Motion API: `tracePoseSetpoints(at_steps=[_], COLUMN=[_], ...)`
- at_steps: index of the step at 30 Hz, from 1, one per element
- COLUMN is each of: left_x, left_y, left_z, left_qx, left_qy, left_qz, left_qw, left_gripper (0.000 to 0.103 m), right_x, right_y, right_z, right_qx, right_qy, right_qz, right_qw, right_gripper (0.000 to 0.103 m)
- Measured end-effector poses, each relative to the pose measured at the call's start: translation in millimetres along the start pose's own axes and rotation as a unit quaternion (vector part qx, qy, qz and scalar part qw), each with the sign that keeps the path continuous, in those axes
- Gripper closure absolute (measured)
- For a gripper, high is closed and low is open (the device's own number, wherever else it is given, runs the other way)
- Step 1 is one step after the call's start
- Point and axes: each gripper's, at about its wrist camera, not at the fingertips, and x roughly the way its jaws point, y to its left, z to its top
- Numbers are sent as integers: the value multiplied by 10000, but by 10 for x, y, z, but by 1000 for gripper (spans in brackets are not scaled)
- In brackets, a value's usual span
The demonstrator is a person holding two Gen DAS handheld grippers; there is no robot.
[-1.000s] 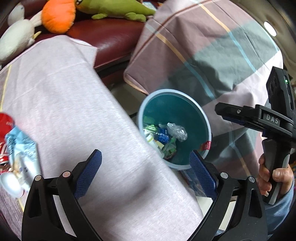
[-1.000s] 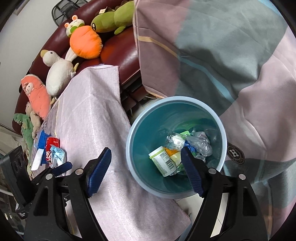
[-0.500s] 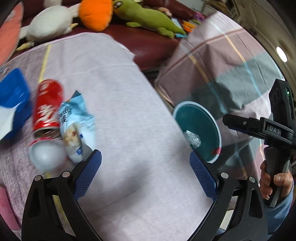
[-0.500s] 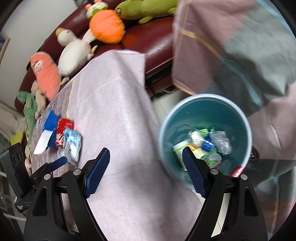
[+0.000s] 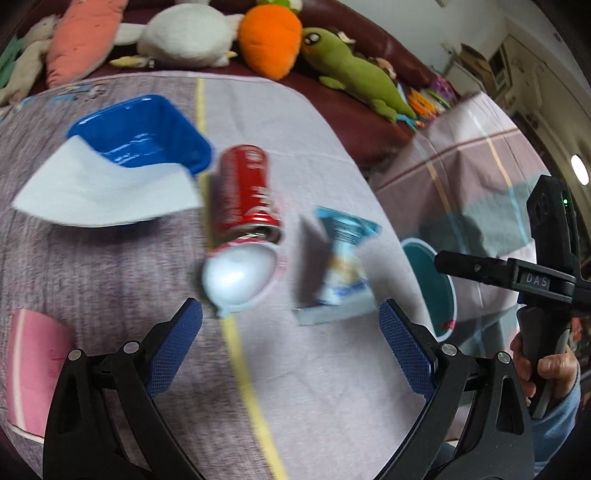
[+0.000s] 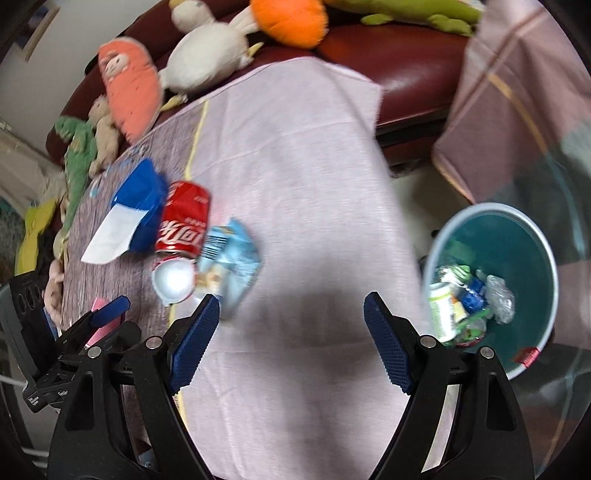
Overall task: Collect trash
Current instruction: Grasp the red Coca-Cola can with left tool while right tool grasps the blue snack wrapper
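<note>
A red soda can (image 5: 246, 192) (image 6: 184, 221) lies on its side on the cloth-covered table (image 5: 325, 387). A white paper cup (image 5: 240, 277) (image 6: 173, 282) lies at its mouth, and a light blue snack wrapper (image 5: 341, 262) (image 6: 231, 258) lies beside them. A blue tray (image 5: 140, 136) (image 6: 142, 203) with a white paper sheet (image 5: 107, 195) sits further left. My left gripper (image 5: 290, 347) hangs open just short of the cup and wrapper. My right gripper (image 6: 291, 332) is open over bare cloth, between the litter and the teal bin (image 6: 517, 236) holding trash.
Plush toys (image 5: 269, 35) line a dark red sofa (image 6: 406, 55) behind the table. A pink item (image 5: 33, 373) lies at the table's near left. A checked blanket (image 5: 480, 155) covers furniture right of the bin. A hand (image 5: 543, 369) holds the right gripper's handle.
Both grippers swung left, away from the bin and over the table. The can, cup, wrapper and blue tray came into the middle of the left wrist view. Both stayed open and empty.
</note>
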Motion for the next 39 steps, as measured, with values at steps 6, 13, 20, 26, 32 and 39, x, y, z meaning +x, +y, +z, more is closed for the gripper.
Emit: tracePoseSetpoints(at_steps=[6, 13, 20, 26, 32, 39], left_x=[35, 113, 237, 343, 469, 675], left_y=[349, 497, 462, 294, 136, 95], left_z=[-4, 35, 107, 191, 359, 652], left_qx=[-400, -546, -472, -306, -171, -277], left_qy=[45, 94, 174, 189, 101, 47], left_qz=[61, 73, 46, 54, 199, 372], left_qw=[9992, 9984, 9987, 9993, 9996, 9989], left_gripper=[6, 6, 6, 6, 6, 6], right_x=[336, 686, 737, 876, 671, 533], right_y=[347, 409, 280, 266, 142, -73], right_z=[83, 167, 178, 154, 248, 308], right_qx=[-240, -89, 39, -106, -61, 93], right_qy=[291, 474, 468, 598, 199, 49], right_qz=[92, -49, -125, 62, 62, 101], right_qw=[9992, 9988, 9988, 9981, 9998, 9999], right_gripper=[26, 26, 32, 86, 86, 86])
